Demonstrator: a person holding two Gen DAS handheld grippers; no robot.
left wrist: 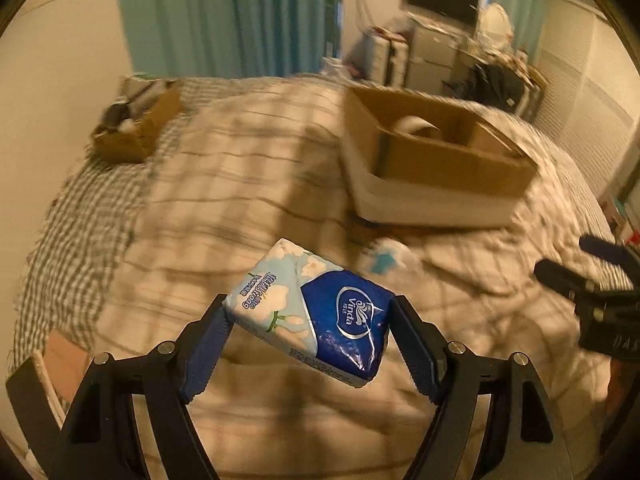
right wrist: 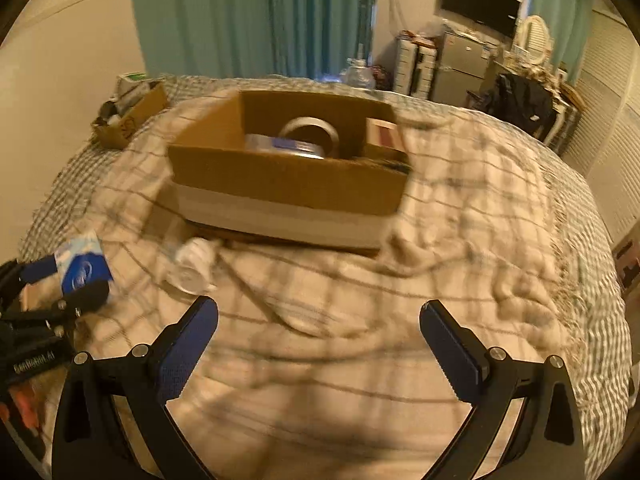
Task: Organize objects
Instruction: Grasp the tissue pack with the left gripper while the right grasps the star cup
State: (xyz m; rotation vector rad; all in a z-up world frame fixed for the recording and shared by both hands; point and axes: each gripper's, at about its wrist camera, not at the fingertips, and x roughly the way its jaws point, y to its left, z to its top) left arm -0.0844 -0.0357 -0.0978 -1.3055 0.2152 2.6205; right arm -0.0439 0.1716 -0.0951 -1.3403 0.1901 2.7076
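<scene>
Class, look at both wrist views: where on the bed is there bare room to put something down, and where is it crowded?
Bare blanket lies right of the large cardboard box, and between it and the small box. Crowded: inside the large box, and around the clear item before it.

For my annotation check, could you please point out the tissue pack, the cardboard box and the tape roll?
tissue pack (left wrist: 320,312): left wrist view, blue front face.
cardboard box (right wrist: 280,184): right wrist view, near outer wall.
tape roll (right wrist: 310,128): right wrist view, upper rim.

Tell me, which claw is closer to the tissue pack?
Left. The left claw is squeezing the tissue pack above the bed. The right claw is open and empty, off to the side.
</scene>
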